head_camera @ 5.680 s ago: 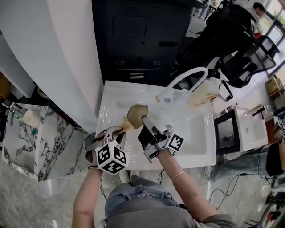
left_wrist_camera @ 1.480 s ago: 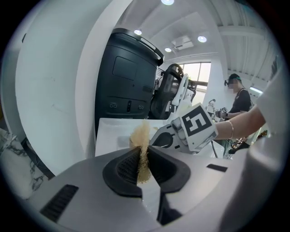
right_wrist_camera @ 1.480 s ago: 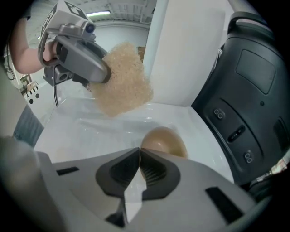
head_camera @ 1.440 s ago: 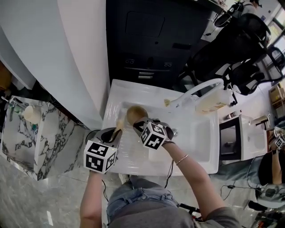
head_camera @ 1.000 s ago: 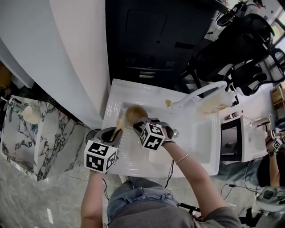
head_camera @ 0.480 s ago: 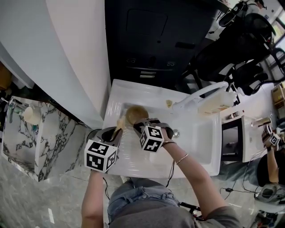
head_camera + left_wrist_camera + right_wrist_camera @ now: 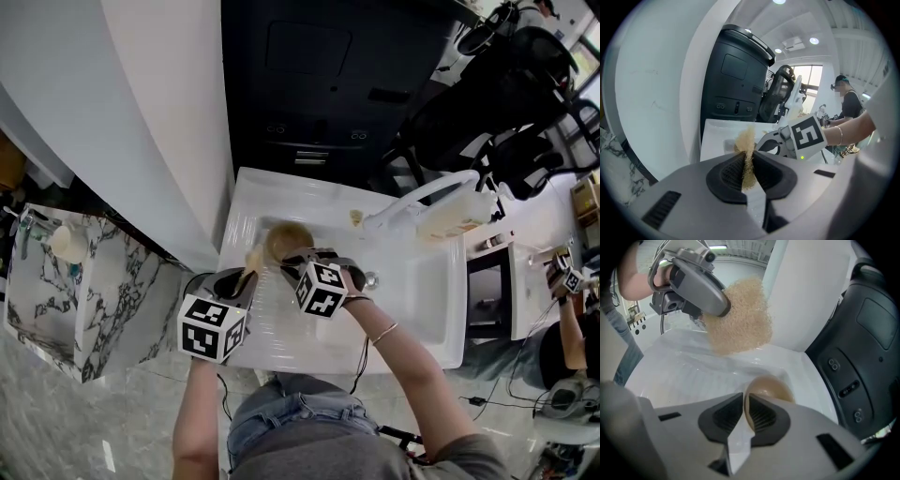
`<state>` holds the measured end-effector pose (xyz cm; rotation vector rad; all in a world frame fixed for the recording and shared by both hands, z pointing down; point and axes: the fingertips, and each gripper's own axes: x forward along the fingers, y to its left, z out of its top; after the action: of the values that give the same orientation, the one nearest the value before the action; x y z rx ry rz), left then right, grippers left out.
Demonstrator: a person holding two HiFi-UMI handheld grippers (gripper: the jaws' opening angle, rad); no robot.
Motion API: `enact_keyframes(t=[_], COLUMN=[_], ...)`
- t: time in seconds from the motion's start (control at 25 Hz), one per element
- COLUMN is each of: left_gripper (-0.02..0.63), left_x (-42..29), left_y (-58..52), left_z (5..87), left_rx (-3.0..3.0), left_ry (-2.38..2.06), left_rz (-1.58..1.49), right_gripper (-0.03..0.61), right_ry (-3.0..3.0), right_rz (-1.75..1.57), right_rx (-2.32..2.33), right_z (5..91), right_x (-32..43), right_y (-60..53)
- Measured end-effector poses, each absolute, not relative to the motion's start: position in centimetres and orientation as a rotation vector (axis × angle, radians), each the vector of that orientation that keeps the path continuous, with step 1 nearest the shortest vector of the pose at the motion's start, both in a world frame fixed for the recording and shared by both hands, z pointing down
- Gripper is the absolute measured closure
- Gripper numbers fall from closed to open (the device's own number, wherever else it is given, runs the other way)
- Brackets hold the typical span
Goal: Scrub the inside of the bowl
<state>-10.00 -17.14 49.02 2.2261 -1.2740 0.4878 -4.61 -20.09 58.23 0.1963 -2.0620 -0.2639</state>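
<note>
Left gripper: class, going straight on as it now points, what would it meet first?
Probably the bowl held by the right gripper; the scrub pad in the left gripper leads toward its rim, though depth is unclear.

The left hand-held gripper (image 7: 749, 168) and right hand-held gripper (image 7: 746, 416) are grey moulded shells with black ribbed pads (image 7: 731, 173). Each carries a cube (image 7: 212, 328) of black-and-white square markers. The person wears blue jeans (image 7: 281, 412), a grey top (image 7: 375, 464) and a thin bracelet (image 7: 382, 335).

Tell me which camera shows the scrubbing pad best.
The right gripper view: the tan scrubbing pad faces it broadside, fibrous surface nearly whole. The left gripper view sees it only edge-on, clamped in the left gripper. The head view shows just a small tan sliver beside the bowl.
</note>
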Motion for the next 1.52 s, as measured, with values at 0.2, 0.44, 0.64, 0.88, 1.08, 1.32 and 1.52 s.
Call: enact_keyframes(t=[0.2,0.44,0.64,0.88,1.08,1.32,1.52], left_gripper=[0.568,0.568,0.568,0.568,0.568,0.568,0.568], left_x=[-10.5,-10.9,-10.6,-9.6,-8.9,-8.3,-8.5], left_y=[-16.8,-16.4,-15.7,-14.7,-13.6,-12.3,-11.6], left_z=[48.8,48.4,48.4,47.8,47.0,46.6,45.8], left_rx=[2.230,2.238,2.259,2.293,2.324,2.357,2.368], left_ry=[-1.283,-1.290,-1.278,-1.254,-1.252,-1.252,-1.292], left_rz=[0.485,0.467,0.468,0.475,0.464,0.489,0.466], right_gripper=[0.534,0.535,0.538,0.548,0.554,0.563,0.566], right_ry=[-2.060,-2.108,-2.201,-2.250,-2.311,-2.466,-2.568], right_rz=[-0.276,-0.245,-0.169,-0.129,-0.059,0.222,0.450], right_rx=[0.204,0.289,0.395,0.479,0.556,0.703,0.824], right_z=[57.7,55.1,52.2,50.1,49.0,47.3,45.9], right_x=[-4.5,-3.8,-3.3,-2.1,-1.6,-1.1,-0.4], right_y=[-19.8,-19.4,-18.3,-16.3,-14.6,-12.9,-12.1])
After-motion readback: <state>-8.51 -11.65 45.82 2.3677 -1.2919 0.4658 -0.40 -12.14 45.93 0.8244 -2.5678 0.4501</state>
